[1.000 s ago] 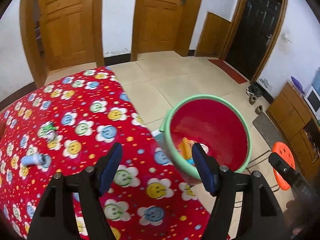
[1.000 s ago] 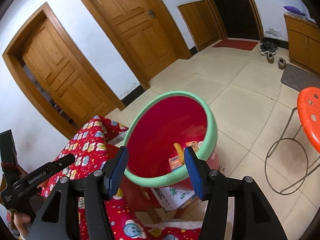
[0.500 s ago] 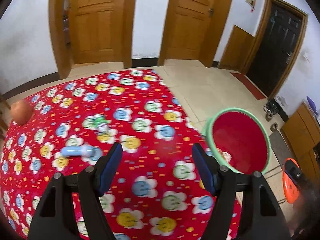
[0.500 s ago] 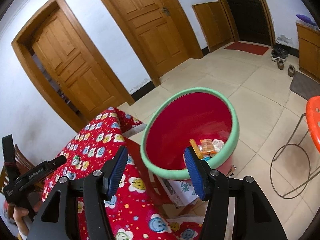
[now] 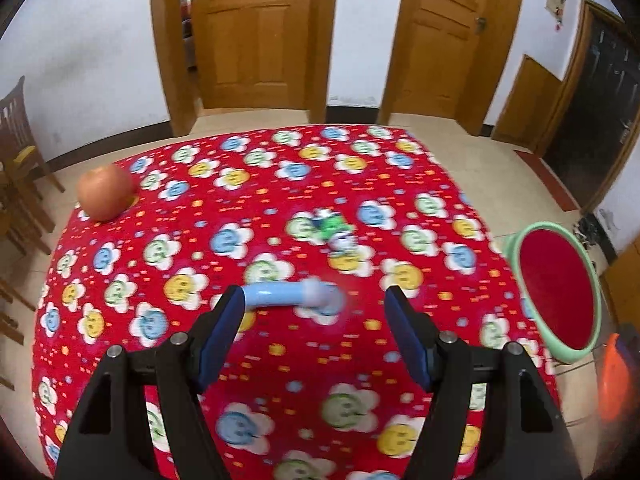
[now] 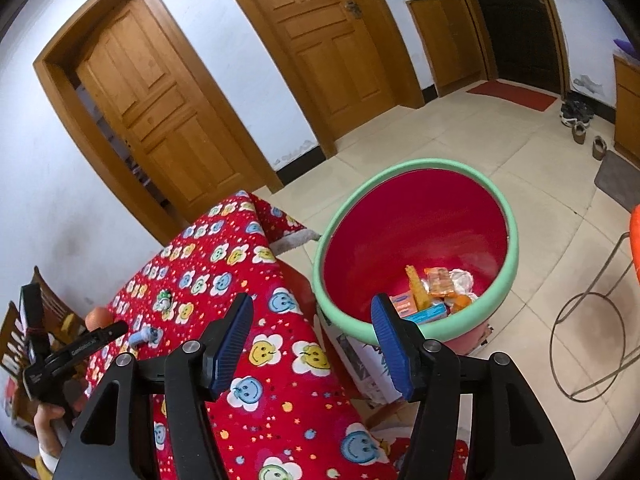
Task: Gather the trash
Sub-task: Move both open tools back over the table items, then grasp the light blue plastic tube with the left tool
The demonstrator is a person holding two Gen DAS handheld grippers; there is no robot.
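Observation:
A light blue tube-shaped bottle point(image 5: 288, 295) lies on the red flowered tablecloth point(image 5: 256, 208), just ahead of my open, empty left gripper point(image 5: 316, 334). A small green and white crumpled wrapper point(image 5: 334, 230) lies farther on. The red bin with a green rim point(image 6: 416, 240) stands on the floor off the table's right edge and holds several wrappers point(image 6: 432, 292). It also shows in the left wrist view point(image 5: 556, 288). My right gripper point(image 6: 312, 336) is open and empty, above the table's edge near the bin. The bottle point(image 6: 144, 336) and wrapper point(image 6: 164, 300) show small there.
An apple point(image 5: 105, 192) sits at the table's far left corner. Wooden chairs point(image 5: 16, 160) stand left of the table. An orange stool point(image 6: 634, 240) with a wire frame stands right of the bin. A cardboard box point(image 6: 360, 360) sits under the bin. Wooden doors line the far wall.
My left gripper has swung left from the bin to face the table, and the blue bottle now lies between its fingers' line. My right gripper drew back a little from the bin.

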